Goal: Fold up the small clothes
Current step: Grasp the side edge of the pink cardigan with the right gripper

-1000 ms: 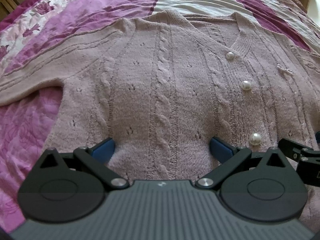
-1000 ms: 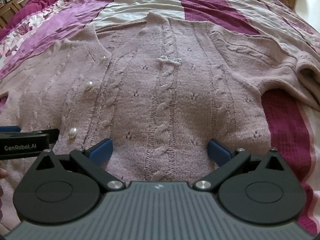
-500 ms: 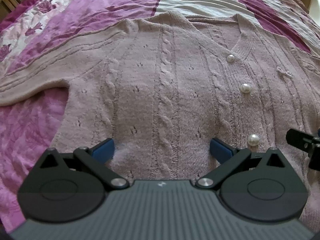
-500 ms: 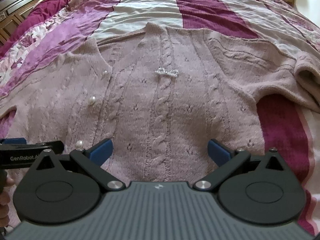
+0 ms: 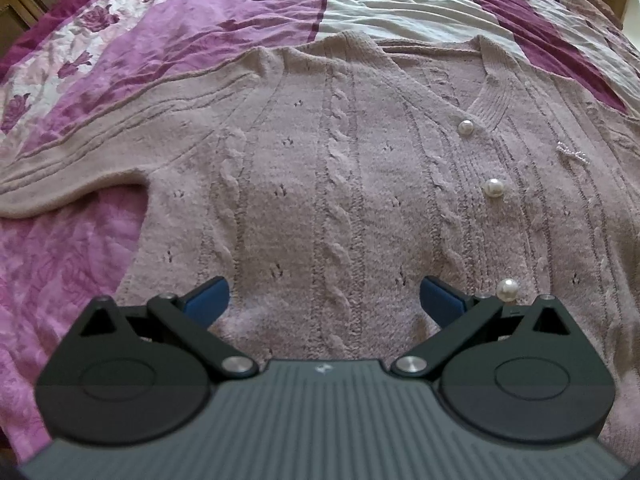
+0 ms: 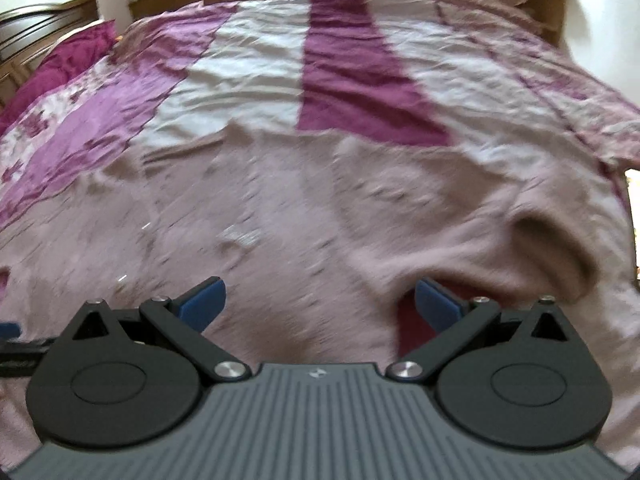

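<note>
Pink cable-knit cardigan spread flat on striped bedspread, left gripper and right gripper both held released, nothing grasped.

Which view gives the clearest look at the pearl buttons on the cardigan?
The left wrist view: it is sharp and shows three pearl buttons in a line down the front of the cardigan, the lowest beside the open left gripper. The right wrist view is motion-blurred; the buttons appear there only as faint streaks, if at all.
</note>
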{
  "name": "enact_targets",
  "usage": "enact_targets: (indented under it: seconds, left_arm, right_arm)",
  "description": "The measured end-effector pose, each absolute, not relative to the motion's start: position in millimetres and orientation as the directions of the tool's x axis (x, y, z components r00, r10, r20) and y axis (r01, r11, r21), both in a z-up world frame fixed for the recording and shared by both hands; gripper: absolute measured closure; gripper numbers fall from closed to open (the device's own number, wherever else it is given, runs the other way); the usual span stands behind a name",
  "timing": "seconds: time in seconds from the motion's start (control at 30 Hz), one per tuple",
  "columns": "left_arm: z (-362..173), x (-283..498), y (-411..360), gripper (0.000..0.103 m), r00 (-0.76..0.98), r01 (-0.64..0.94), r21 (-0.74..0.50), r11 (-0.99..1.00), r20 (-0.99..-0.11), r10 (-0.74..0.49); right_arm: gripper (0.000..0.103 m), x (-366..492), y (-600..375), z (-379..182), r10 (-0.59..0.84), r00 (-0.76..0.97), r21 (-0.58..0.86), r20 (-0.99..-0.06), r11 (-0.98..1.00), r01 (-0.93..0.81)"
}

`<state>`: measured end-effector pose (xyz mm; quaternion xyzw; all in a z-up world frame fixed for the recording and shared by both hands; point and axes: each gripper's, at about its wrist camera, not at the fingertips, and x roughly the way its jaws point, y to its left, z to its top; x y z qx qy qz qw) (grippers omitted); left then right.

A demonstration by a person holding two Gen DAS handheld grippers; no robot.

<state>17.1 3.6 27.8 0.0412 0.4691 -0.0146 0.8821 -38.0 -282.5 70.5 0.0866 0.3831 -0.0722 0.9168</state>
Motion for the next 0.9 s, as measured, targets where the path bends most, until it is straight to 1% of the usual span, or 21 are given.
enact_targets:
  seconds: [0.2,0.43,0.63,0.8,0.9]
  left_arm:
    - [28,16,2,0.0,0.559,0.07,0.065,0.995,-0.829,0.015]
    - [26,14,1,0.0,0.556,0.071,0.072,0.995,-0.831,0.021]
    - [26,13,1,0.0,0.557,0.072,0.077,0.994,-0.83,0.024]
    - [26,13,2,0.0,0.554,0.067,0.08,0.995,-0.832,0.03]
    - [26,14,2,0.0,0.554,0.067,0.08,0.995,-0.832,0.03]
  right_arm:
    - [0.0,-35,-332,75,-0.13,0.701,0.121,-0.701,0.947,0.297]
    - [0.0,-31,-387,67,-0.134,0.695,0.237,-0.707,0.881,0.41]
    - [0.006,-24,-414,54,-0.14,0.673,0.285,-0.726,0.83,0.48]
    - [0.01,-17,-425,50,-0.167,0.675,0.277,-0.719,0.821,0.499]
    - [0.014,-9,-430,46,-0.189,0.666,0.263,-0.722,0.815,0.516]
